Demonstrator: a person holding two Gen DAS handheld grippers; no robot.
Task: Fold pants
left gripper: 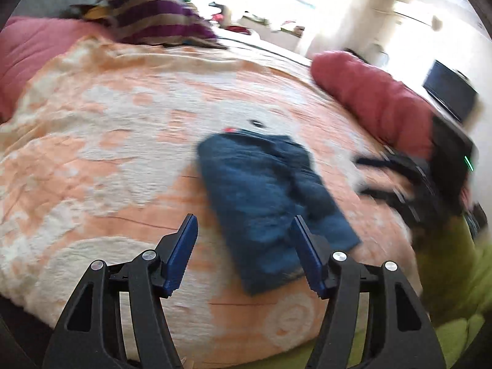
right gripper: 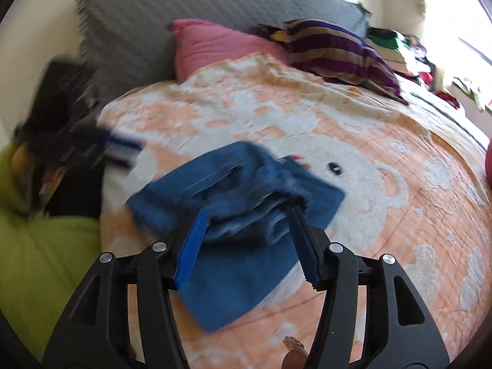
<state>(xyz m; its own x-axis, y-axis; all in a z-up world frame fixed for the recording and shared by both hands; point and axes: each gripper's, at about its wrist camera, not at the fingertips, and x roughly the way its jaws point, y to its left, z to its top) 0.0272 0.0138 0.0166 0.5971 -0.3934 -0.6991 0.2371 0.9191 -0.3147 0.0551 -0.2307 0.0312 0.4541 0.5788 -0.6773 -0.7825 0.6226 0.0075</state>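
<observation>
Blue denim pants (left gripper: 264,196) lie folded into a compact bundle on an orange and white bear-pattern blanket (left gripper: 123,141). My left gripper (left gripper: 246,230) is open and empty, hovering above the near end of the pants. In the right wrist view the pants (right gripper: 233,215) show as a layered bundle, and my right gripper (right gripper: 246,224) is open with its fingers on either side of the upper folded layer, not closed on it. The right gripper also shows blurred in the left wrist view (left gripper: 399,178), and the left gripper blurred in the right wrist view (right gripper: 92,147).
A striped purple pillow (right gripper: 338,52), a pink pillow (right gripper: 221,46) and a grey cushion (right gripper: 184,18) lie at the head of the bed. A red bolster (left gripper: 375,95) lies on the far side. A green cover (right gripper: 40,261) hangs at the near edge.
</observation>
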